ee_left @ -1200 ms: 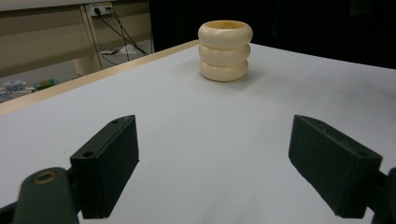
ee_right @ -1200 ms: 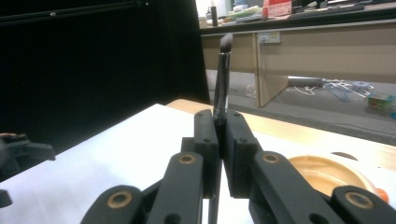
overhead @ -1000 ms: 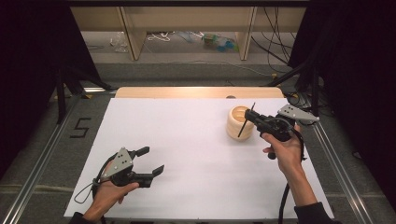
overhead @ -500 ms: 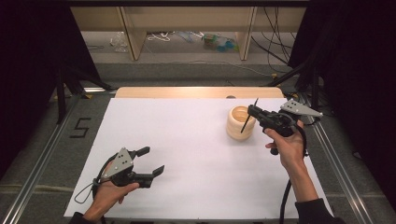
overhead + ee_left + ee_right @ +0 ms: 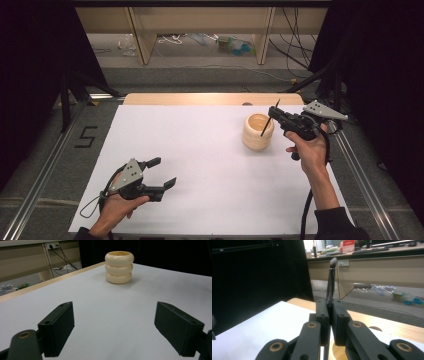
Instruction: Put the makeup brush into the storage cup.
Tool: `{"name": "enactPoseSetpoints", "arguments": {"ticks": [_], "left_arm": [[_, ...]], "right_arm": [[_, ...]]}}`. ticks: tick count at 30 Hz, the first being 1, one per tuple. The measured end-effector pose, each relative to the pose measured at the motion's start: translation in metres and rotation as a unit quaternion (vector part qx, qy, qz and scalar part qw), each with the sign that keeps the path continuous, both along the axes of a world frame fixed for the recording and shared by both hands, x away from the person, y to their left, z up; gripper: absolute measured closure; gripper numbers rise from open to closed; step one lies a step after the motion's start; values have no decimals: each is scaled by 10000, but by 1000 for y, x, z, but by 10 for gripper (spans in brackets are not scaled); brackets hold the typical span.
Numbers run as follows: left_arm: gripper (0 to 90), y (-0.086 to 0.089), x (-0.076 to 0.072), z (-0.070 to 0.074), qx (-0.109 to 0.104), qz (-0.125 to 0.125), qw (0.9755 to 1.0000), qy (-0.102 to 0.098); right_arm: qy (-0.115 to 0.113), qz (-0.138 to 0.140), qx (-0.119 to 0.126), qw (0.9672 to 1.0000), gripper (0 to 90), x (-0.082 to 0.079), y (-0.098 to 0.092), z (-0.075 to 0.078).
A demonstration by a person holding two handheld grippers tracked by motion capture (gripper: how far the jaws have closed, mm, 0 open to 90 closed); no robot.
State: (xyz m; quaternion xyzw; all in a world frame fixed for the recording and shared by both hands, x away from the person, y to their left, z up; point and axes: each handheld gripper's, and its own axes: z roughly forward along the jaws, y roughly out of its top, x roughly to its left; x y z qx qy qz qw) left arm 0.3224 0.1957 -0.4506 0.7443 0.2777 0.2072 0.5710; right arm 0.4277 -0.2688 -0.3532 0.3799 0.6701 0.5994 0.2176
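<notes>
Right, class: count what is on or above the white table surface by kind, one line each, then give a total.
Cream ribbed holder: 1
Dark slim brush, clamped upright in the right hand-held gripper: 1
Hand-held grippers, counting the left hand-held gripper: 2
Total: 4

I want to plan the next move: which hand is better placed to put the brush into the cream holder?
Right: the right gripper grips the brush directly above the holder; the open left gripper is far away.
</notes>
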Motion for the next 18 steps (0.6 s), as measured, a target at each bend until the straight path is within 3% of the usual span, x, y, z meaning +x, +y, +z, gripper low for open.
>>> {"name": "enactPoseSetpoints", "arguments": {"ticks": [2,6,18], "left_arm": [[162,0,0,0,-8,-1,10000,1],[163,0,0,0,-13,-1,10000,4],[162,0,0,1,-41,-45,10000,-23]], "right_arm": [[-73,-54,83,9999,853,3,-1,0],[-45,-87,-4,10000,853,5,-3,3],[-15,-218,45,9998,852,24,-2,-1]]}}
